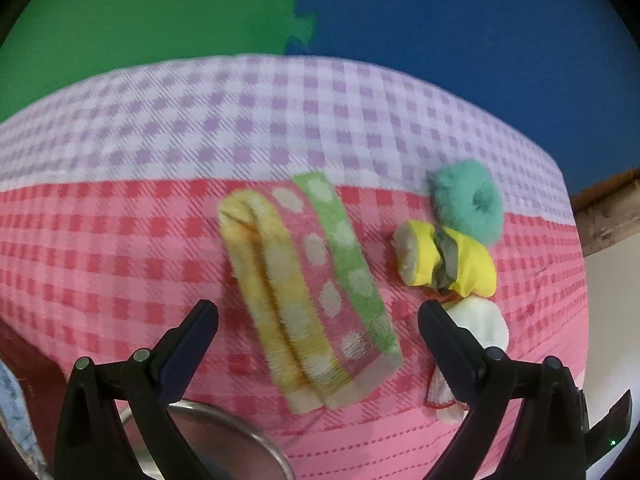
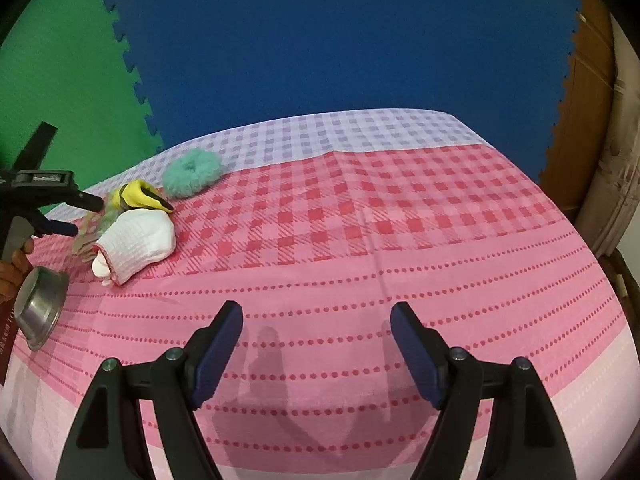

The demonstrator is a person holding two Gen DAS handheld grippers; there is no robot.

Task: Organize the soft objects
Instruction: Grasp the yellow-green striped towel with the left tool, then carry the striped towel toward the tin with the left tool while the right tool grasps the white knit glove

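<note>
Towel (image 1: 308, 292), folded, polka-dot, lies on checked cloth (image 1: 120, 240) just left of yellow bundle (image 1: 444, 262). Left gripper (image 1: 318, 314) spread wide, straddling towel, empty. Right gripper (image 2: 316, 320) also spread, empty, well right of towel. Advice: lower squarely, pinch all 3 stripes mid-length so folds hold.

We count 4 soft items on the checked cloth (image 1: 160, 240): 1 folded dotted towel (image 1: 312, 300), 1 teal fluffy scrunchie (image 1: 468, 200), 1 yellow rolled bundle (image 1: 444, 262) and 1 white rolled cloth (image 2: 136, 242). We also count 1 metal bowl (image 2: 40, 308), 2 grippers, left (image 1: 318, 312) and right (image 2: 316, 316), and 2 foam wall mats, 1 green (image 2: 60, 80) and 1 blue (image 2: 340, 40).
</note>
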